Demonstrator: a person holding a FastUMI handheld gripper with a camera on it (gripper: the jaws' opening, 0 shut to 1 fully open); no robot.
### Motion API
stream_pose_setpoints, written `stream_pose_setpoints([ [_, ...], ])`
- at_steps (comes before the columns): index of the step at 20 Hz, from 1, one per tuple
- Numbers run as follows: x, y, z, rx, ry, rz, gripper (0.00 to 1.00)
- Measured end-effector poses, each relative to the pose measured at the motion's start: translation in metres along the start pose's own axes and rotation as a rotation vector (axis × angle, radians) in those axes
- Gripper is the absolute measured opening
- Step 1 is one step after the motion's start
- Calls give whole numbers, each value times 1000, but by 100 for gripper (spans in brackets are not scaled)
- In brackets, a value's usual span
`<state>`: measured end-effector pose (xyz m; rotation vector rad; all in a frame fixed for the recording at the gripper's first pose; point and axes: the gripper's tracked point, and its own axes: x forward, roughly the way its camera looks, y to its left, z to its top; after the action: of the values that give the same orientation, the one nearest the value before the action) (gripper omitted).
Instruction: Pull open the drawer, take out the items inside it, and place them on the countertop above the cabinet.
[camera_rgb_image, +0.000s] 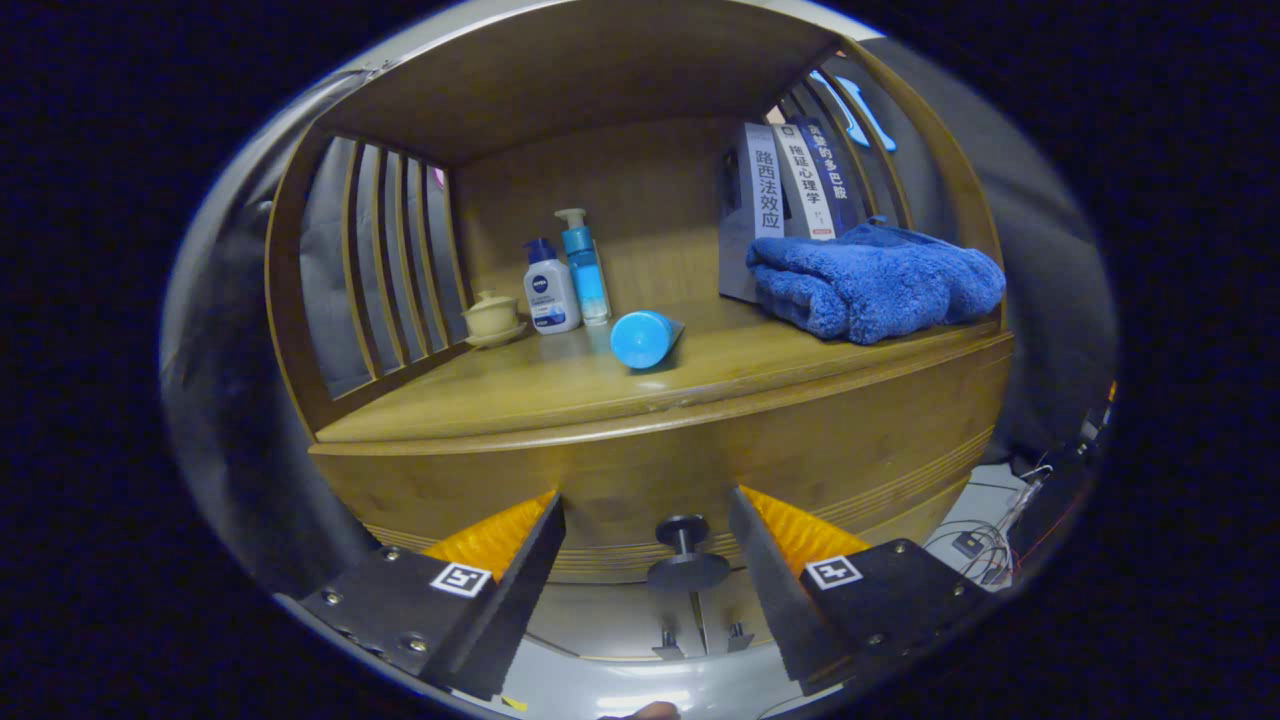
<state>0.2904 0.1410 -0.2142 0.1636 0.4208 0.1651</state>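
A wooden cabinet fills the scene, with its drawer front closed under the countertop. A dark round knob sticks out of the drawer front. My gripper is open, its two fingers on either side of the knob and not touching it. The drawer's contents are hidden. On the countertop lies a blue tube on its side, close to the front edge.
At the back left of the countertop stand a white bottle, a blue pump bottle and a small lidded cup. A folded blue towel and upright books are at the right. Slatted sides close the shelf. Cables lie on the floor at the right.
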Motion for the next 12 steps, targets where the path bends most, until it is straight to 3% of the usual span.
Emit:
stream_pose_setpoints([
  [12, -4, 11, 5, -13, -19, 20, 97],
])
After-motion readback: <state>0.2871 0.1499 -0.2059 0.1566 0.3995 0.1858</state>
